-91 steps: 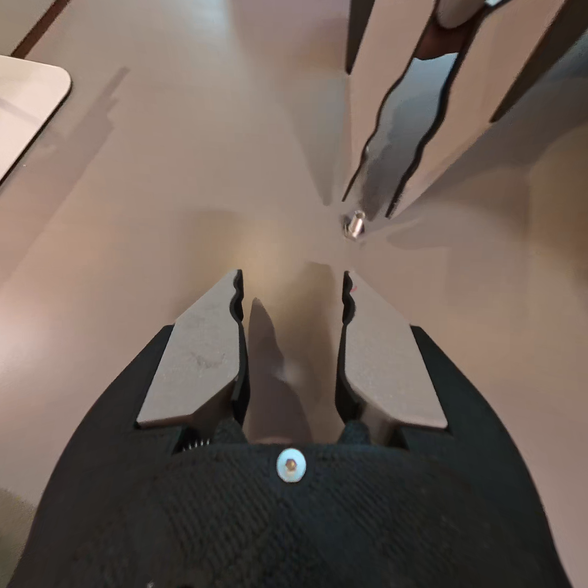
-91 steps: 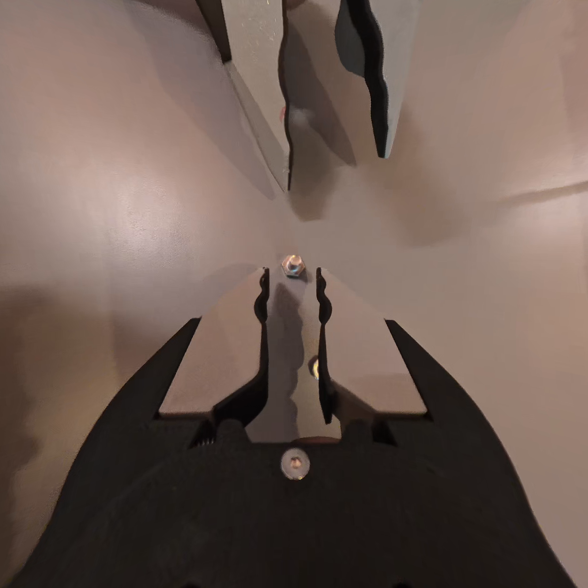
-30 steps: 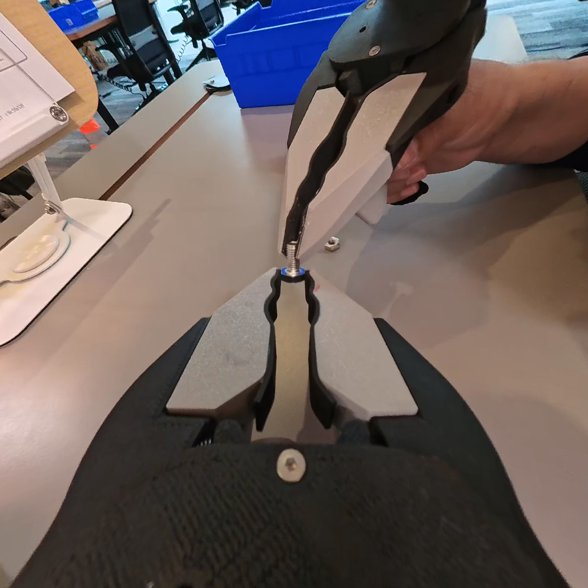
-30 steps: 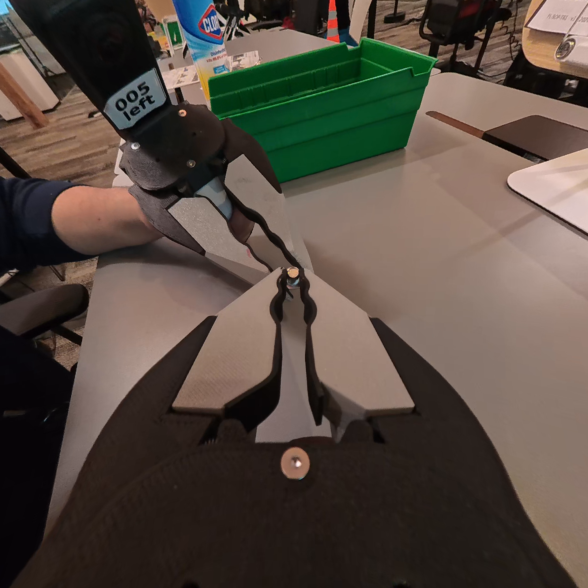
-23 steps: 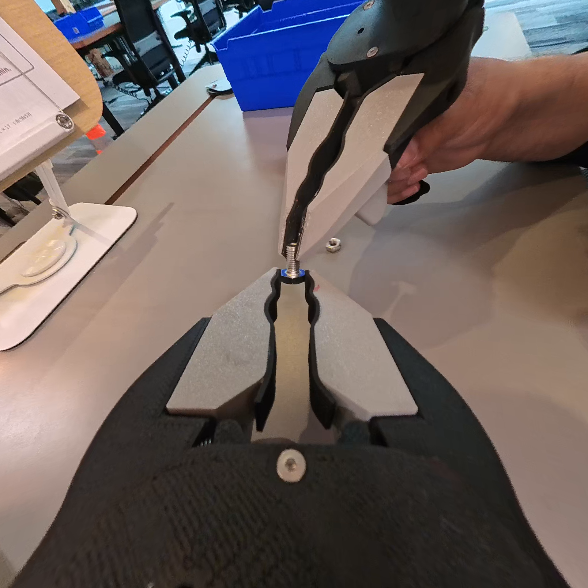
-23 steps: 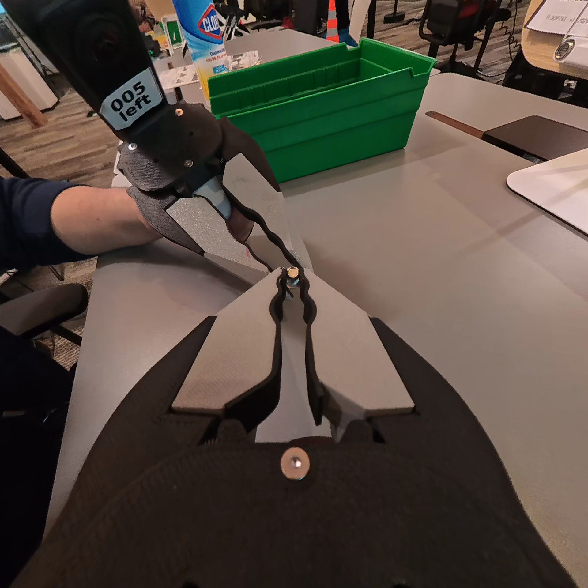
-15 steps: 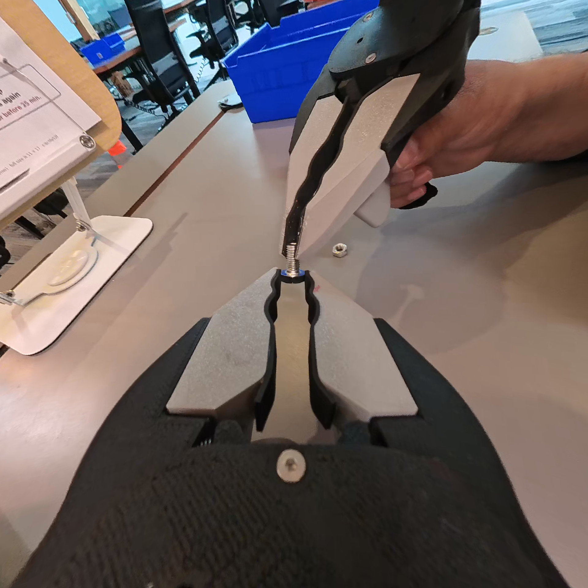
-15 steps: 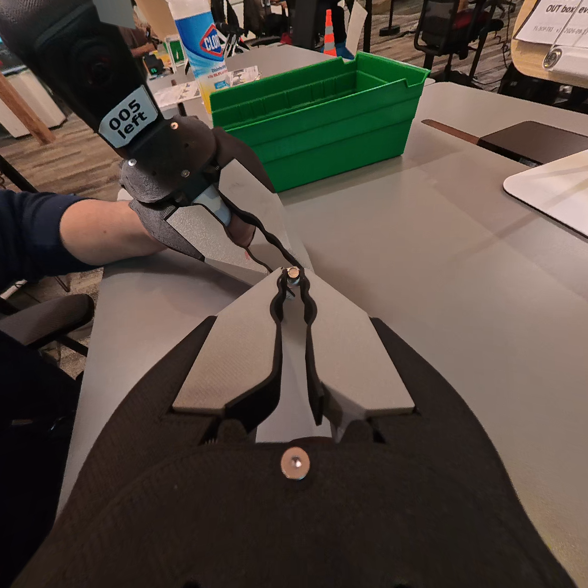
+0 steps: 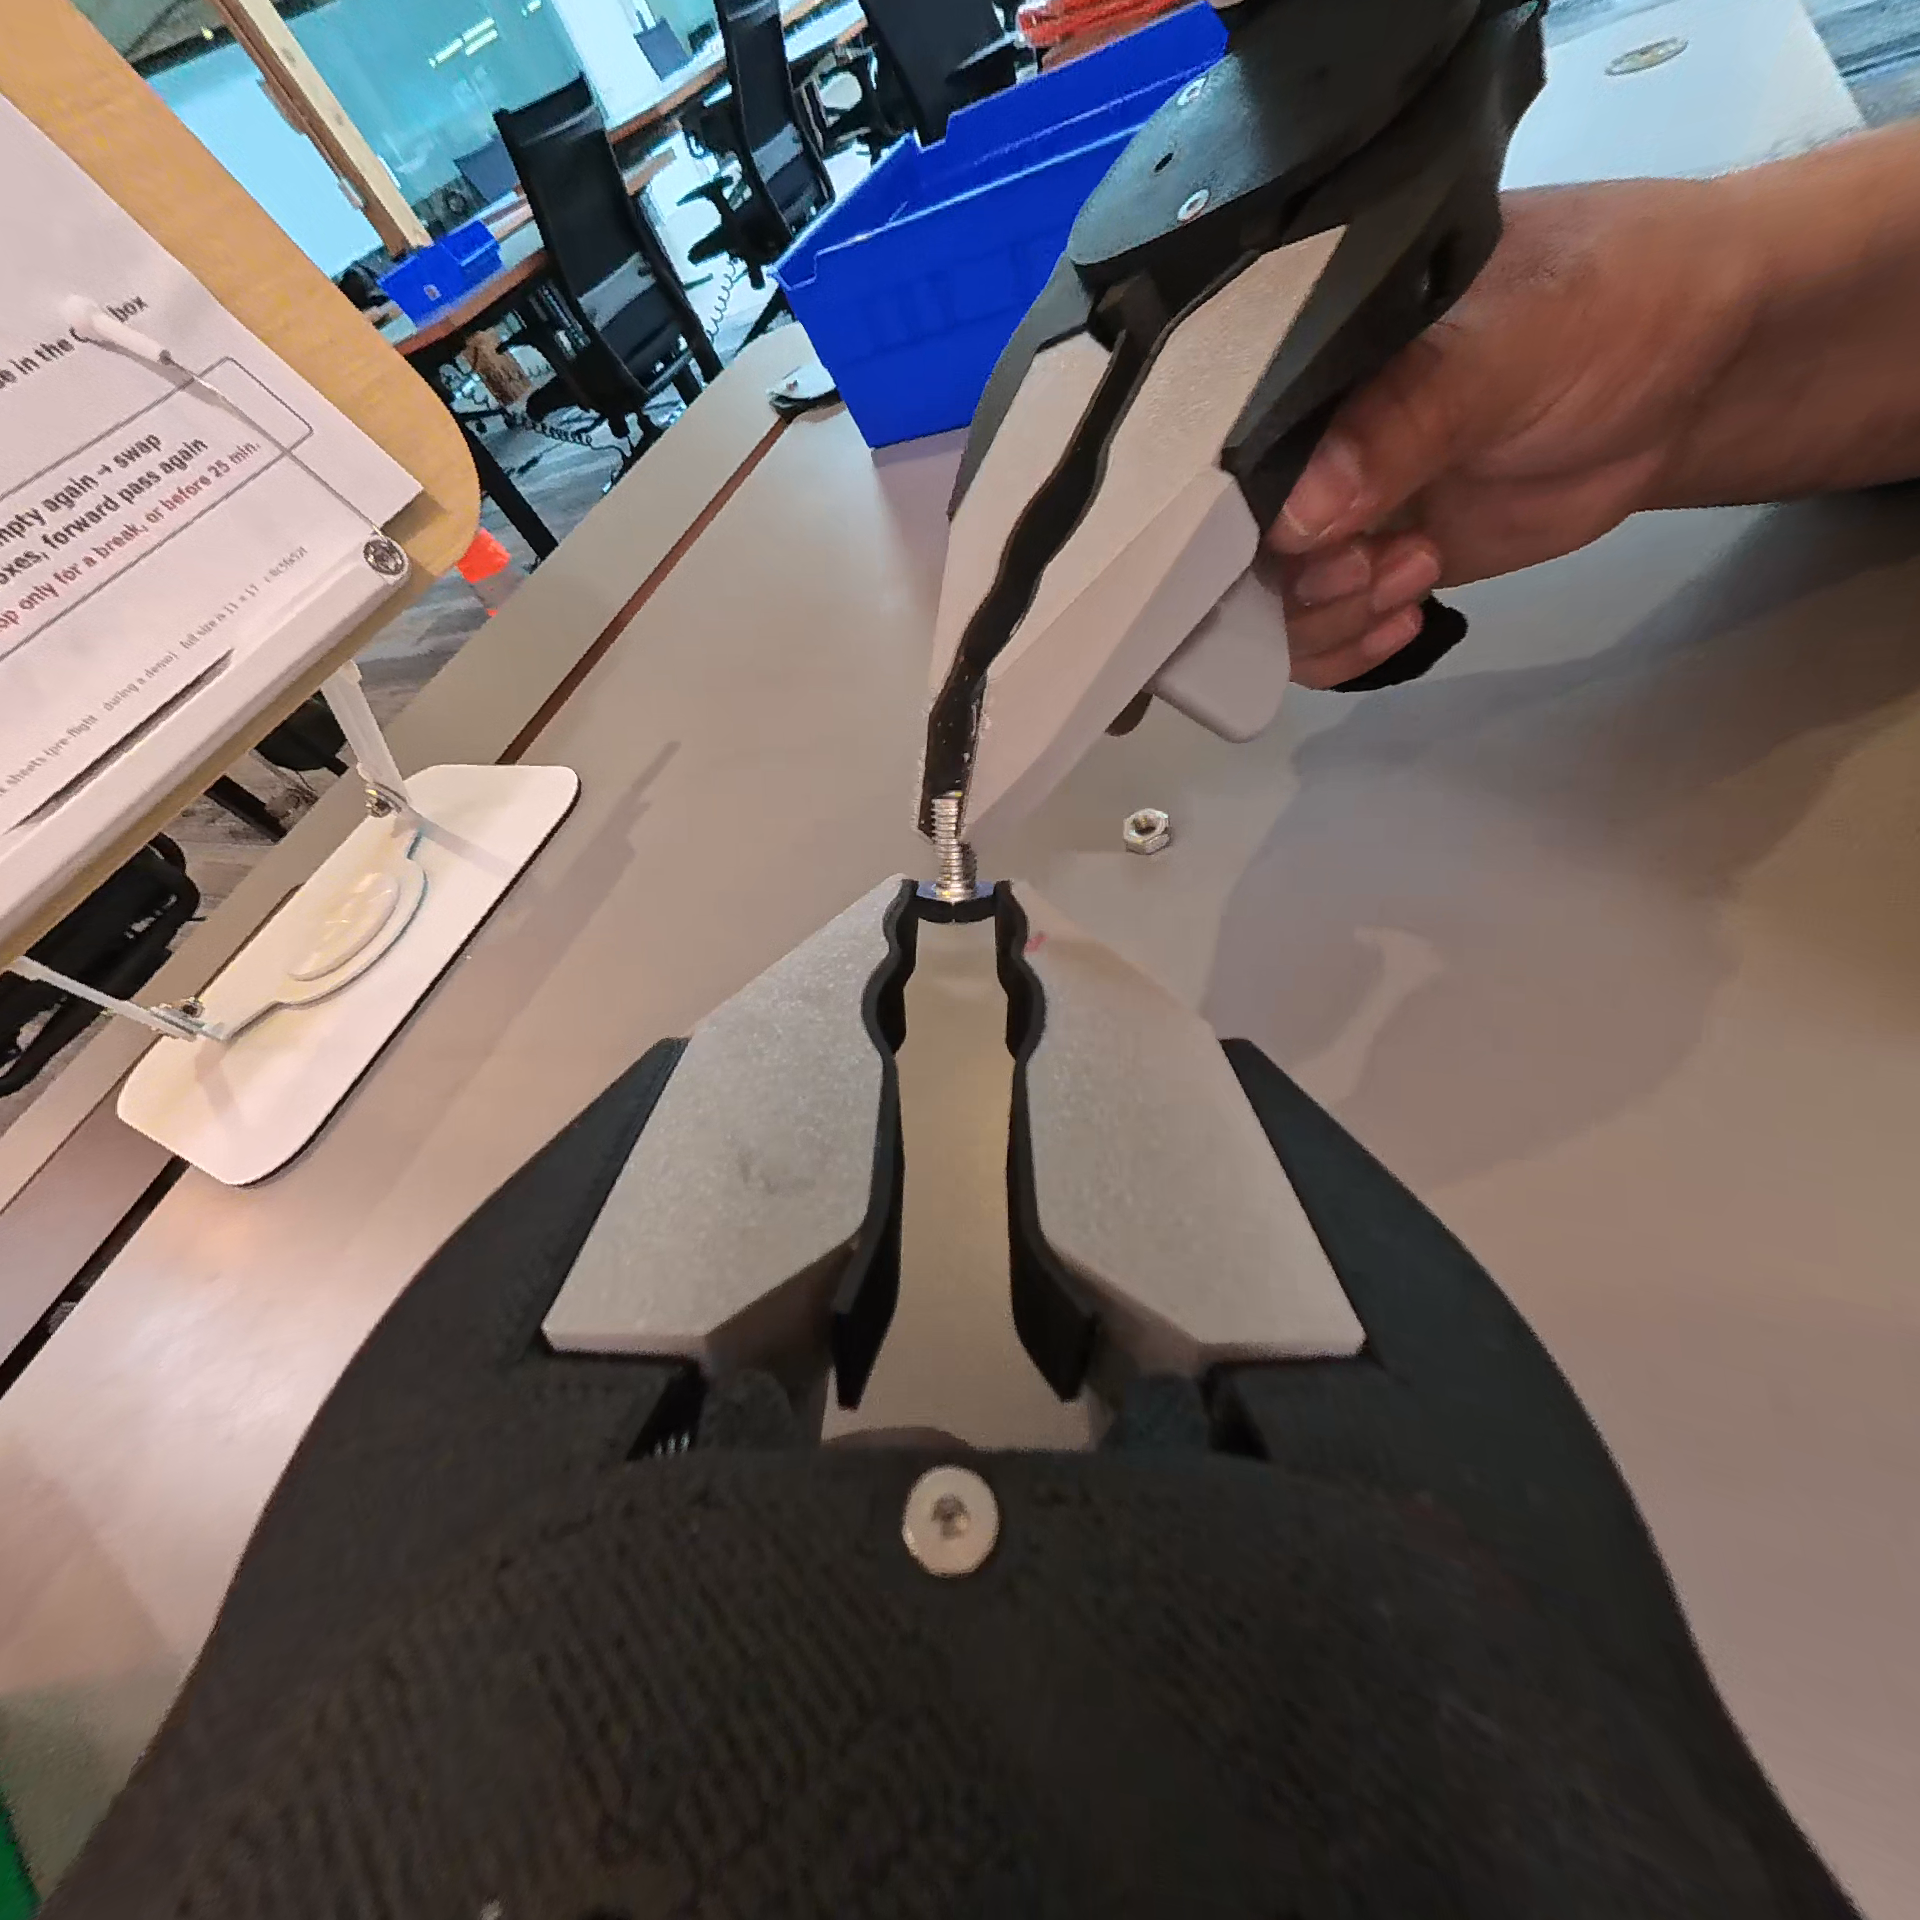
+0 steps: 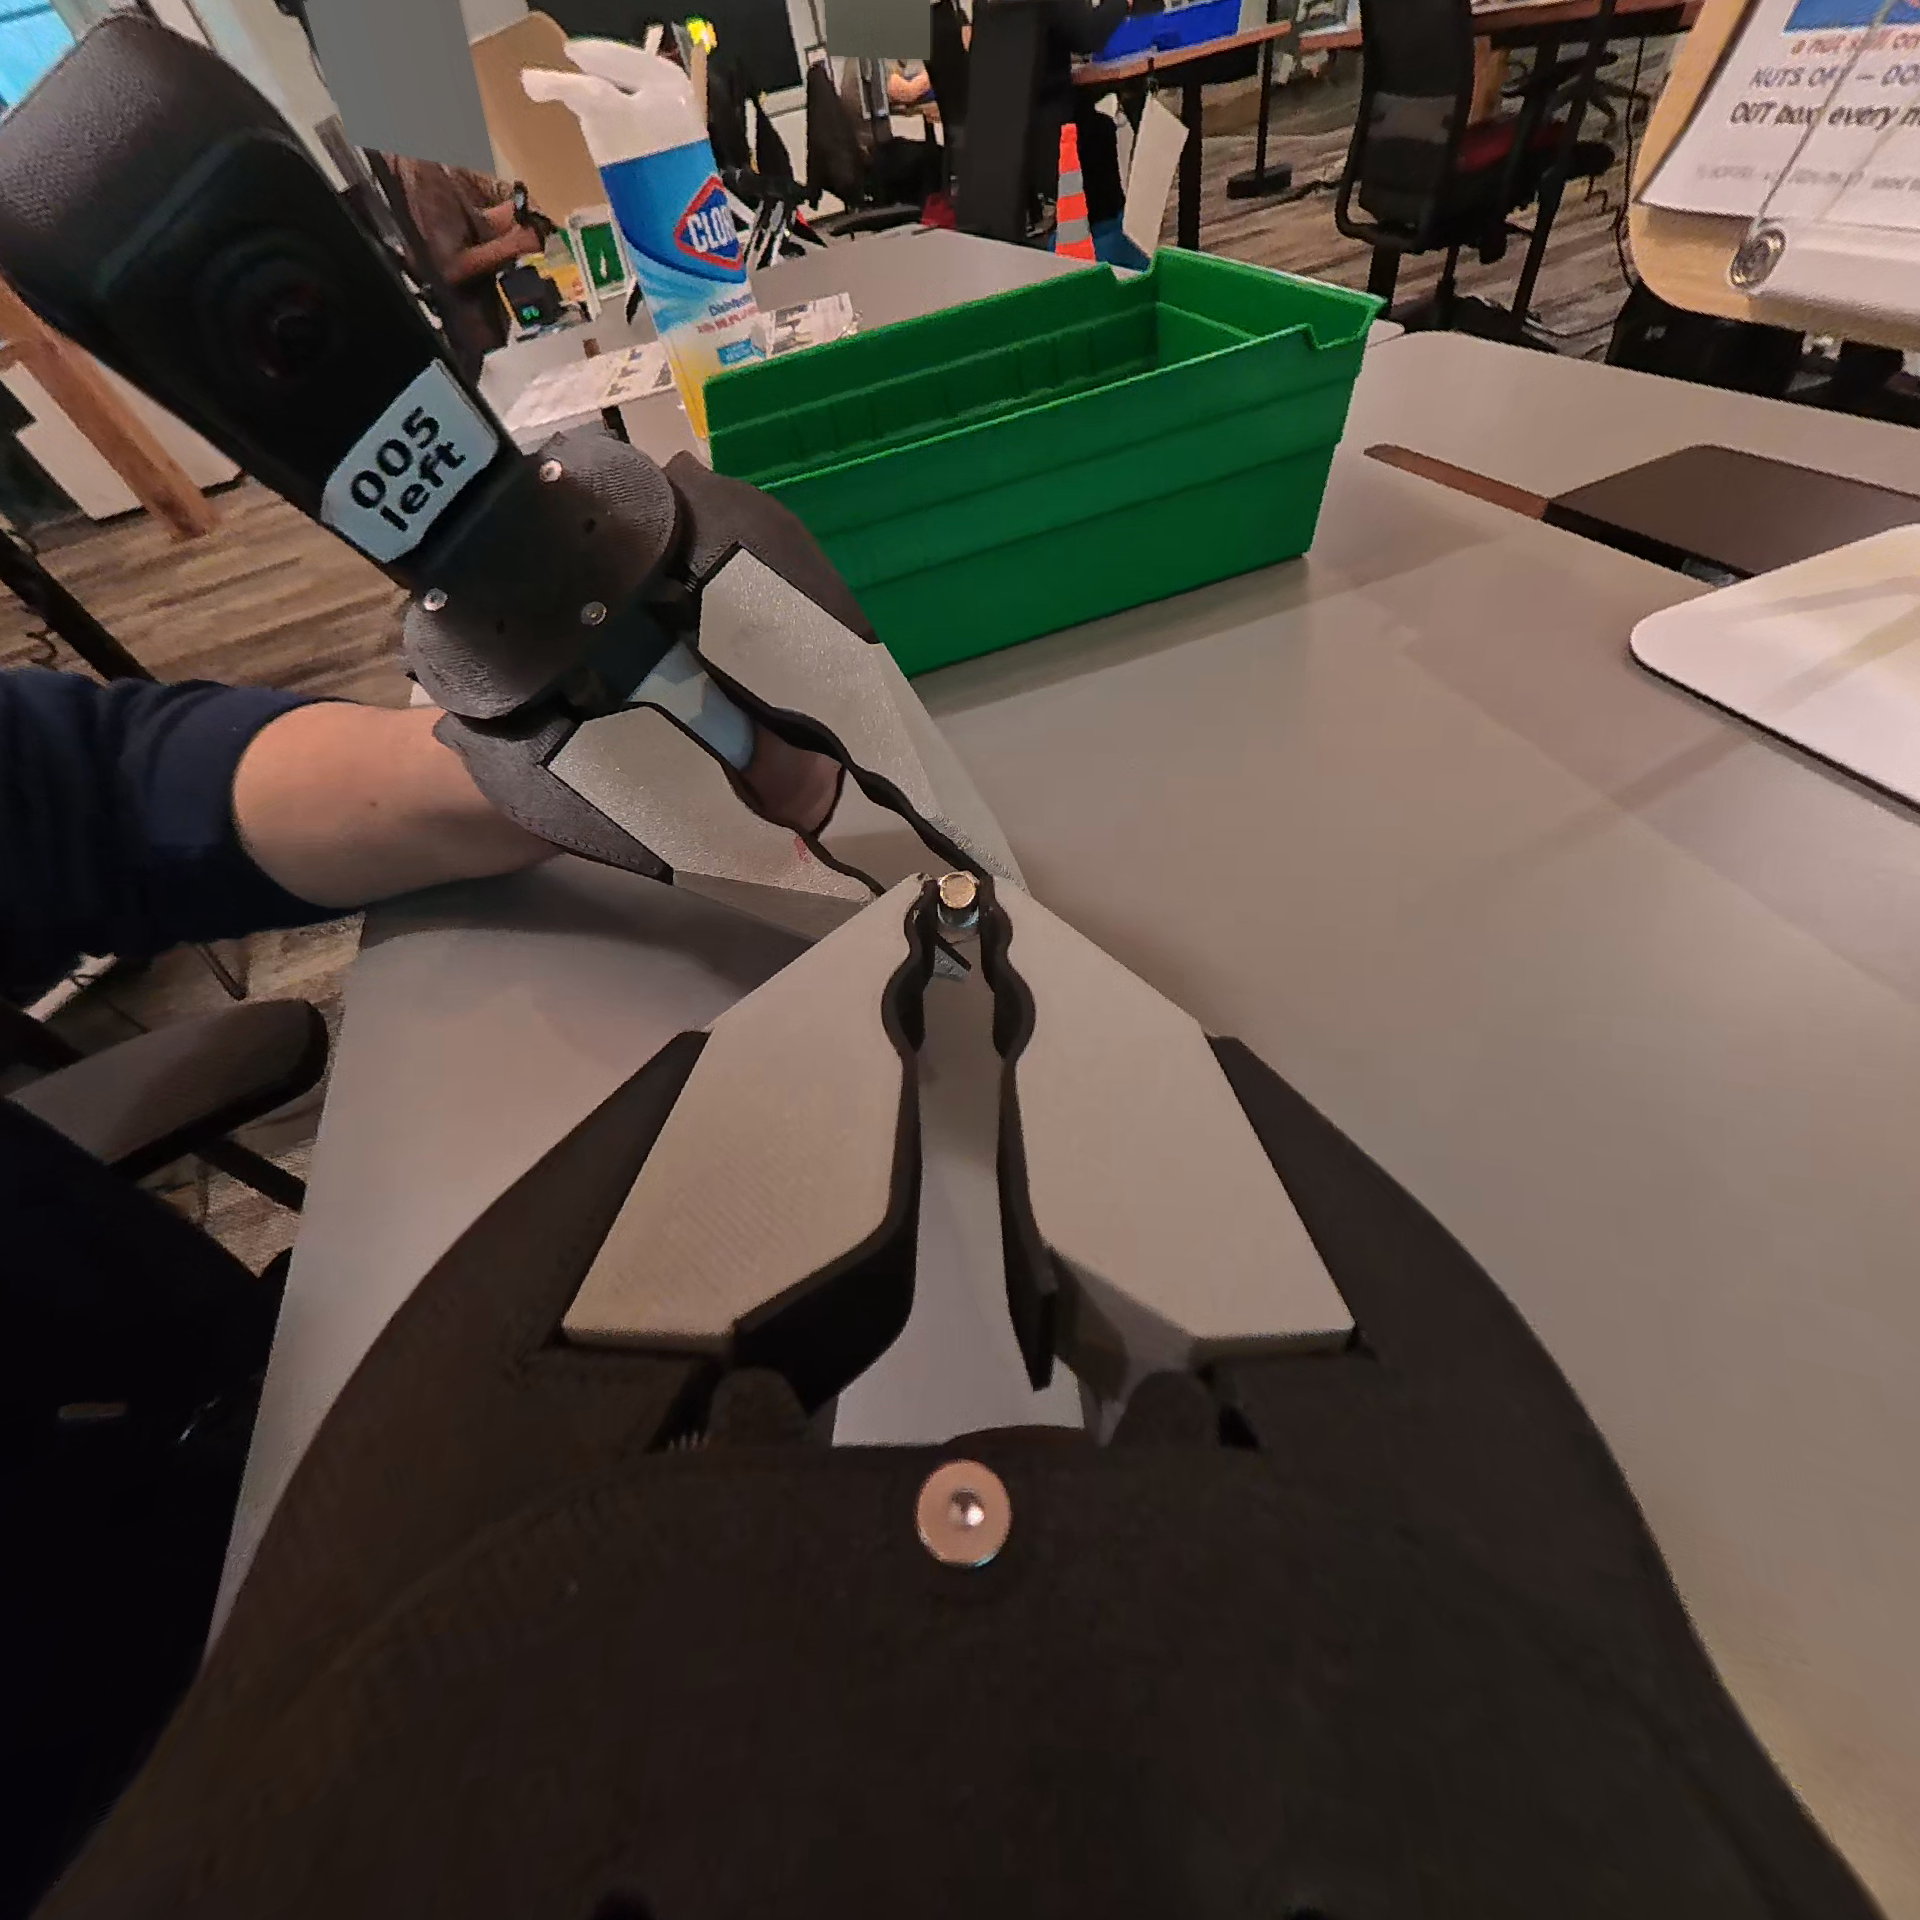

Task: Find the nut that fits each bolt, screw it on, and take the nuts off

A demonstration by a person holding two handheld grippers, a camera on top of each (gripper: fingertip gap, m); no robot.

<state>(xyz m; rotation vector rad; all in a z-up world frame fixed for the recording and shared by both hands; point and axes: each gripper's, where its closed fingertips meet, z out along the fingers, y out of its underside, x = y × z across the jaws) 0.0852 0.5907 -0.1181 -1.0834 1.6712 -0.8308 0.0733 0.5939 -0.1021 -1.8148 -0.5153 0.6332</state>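
Two grippers meet at one small joint, held up over the table. My left gripper (image 9: 954, 902) is closed narrow on a hex nut (image 9: 954, 896), its black pads pressing the flats on both sides at the very tips. Straight out of that nut rises the threaded bolt (image 9: 950, 842), and my right gripper (image 9: 943, 821) comes down from ahead and above to pinch its upper shaft; in the right wrist view the bolt's round end (image 10: 957, 890) sits clamped between that gripper's tips, with the left gripper's tips directly beyond.

I judge both pieces light, rigid and slick: bare steel that will not give, but will pivot or squirt out if the pads sit off-centre. The nut wants holding across opposite flats, as now; the bolt is better held on the threads, which bite into the pad. Axes must stay in line, or the thread may bind.

Beyond the right gripper's tip, off to my right, a spare nut (image 9: 1148, 831) lies on the grey table (image 9: 1558, 1039). Farther ahead stands a blue bin (image 9: 935, 270); far left, a white stand base (image 9: 343, 956).
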